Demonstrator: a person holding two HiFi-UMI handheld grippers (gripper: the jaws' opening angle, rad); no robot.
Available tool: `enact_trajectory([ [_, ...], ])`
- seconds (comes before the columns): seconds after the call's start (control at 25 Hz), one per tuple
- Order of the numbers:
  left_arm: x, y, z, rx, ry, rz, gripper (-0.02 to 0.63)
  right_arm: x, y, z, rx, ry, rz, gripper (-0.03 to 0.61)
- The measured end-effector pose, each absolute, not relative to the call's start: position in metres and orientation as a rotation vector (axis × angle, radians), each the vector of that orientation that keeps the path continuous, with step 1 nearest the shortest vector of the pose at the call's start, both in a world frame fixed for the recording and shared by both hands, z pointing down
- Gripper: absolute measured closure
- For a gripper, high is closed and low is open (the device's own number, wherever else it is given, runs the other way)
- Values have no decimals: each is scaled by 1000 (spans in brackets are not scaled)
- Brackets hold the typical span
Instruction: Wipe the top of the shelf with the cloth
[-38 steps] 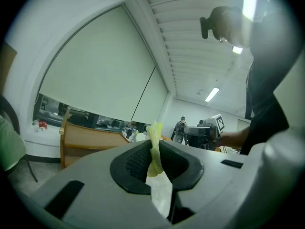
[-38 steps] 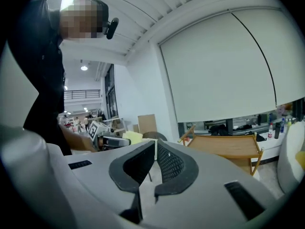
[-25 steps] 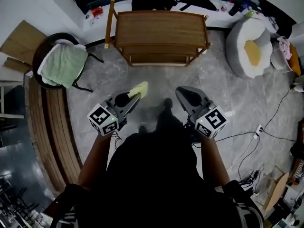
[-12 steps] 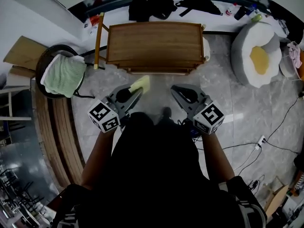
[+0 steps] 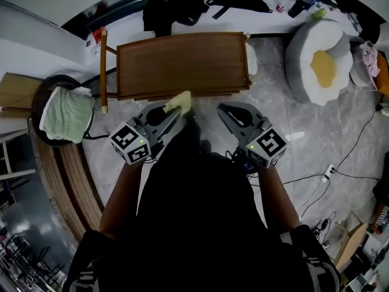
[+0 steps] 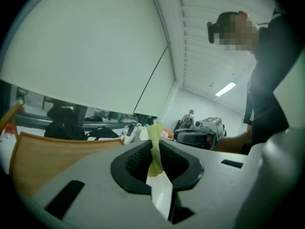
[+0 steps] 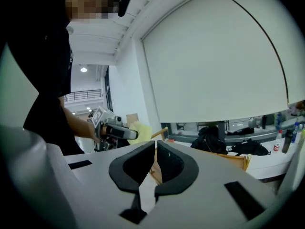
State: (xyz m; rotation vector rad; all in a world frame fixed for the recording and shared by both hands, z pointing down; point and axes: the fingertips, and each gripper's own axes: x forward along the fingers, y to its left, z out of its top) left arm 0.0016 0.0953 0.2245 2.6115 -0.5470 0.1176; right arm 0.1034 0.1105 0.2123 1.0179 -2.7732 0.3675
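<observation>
The wooden shelf [image 5: 182, 62] stands straight ahead, its flat top bare. My left gripper [image 5: 175, 109] is shut on a yellow-green cloth [image 5: 180, 101], which sticks out past the fingertips right at the shelf's near edge. In the left gripper view the cloth [image 6: 154, 149] hangs pinched between the jaws, with the shelf top [image 6: 52, 151] beyond. My right gripper [image 5: 222, 108] hovers beside it, just short of the shelf's front edge. Its jaws are shut with nothing between them [image 7: 156, 144]. The right gripper view also shows the left gripper [image 7: 114, 131] and the cloth [image 7: 139, 130].
A round chair with a green towel [image 5: 68, 109] sits left of the shelf. A white cushion with a yellow centre [image 5: 319, 59] lies to the right. Dark bags [image 5: 173, 5] lie behind the shelf. Curved wooden slats [image 5: 70, 175] run along the left, and cables [image 5: 331, 169] trail at the right.
The person has stepped toward the shelf. Both grippers have come from mid-floor up to the shelf's front edge, the left still holding the cloth.
</observation>
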Motion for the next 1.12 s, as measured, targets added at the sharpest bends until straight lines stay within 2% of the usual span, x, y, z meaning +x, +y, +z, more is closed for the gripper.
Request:
enact_trajectory([
  [0.32,33,10,226,2585,-387,4,577,121,18,213,1037,-2657,381,552],
  [0.64,47,-66,228,2629,-380,18,577,140,-75,195,1173,-2611,325,552],
  [1.12,135,-131,277,2503,-561,119,577,197,-141,276,957,-2548,283,552],
])
